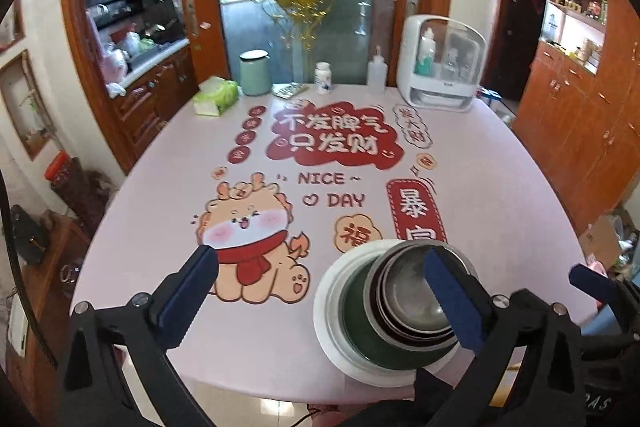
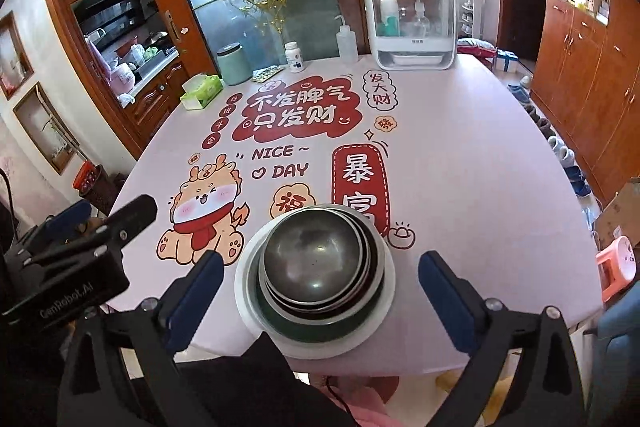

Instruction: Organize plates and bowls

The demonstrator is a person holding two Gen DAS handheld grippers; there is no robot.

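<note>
My left gripper [image 1: 320,291] and right gripper [image 2: 320,291] both gape wide, holding nothing. Nested steel bowls [image 2: 316,259] sit on a white plate [image 2: 248,291] near the table [image 2: 480,187] edge.

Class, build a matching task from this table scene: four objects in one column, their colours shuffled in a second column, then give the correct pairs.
Objects:
1. Plate under the stacked bowls
2. Top bowl
3. Lidded canister
4. Stool beside the table

Colours:
A. Pale green
B. White
C. Pink
D. Metallic grey

Pairs: 1-B, 2-D, 3-A, 4-C
</note>
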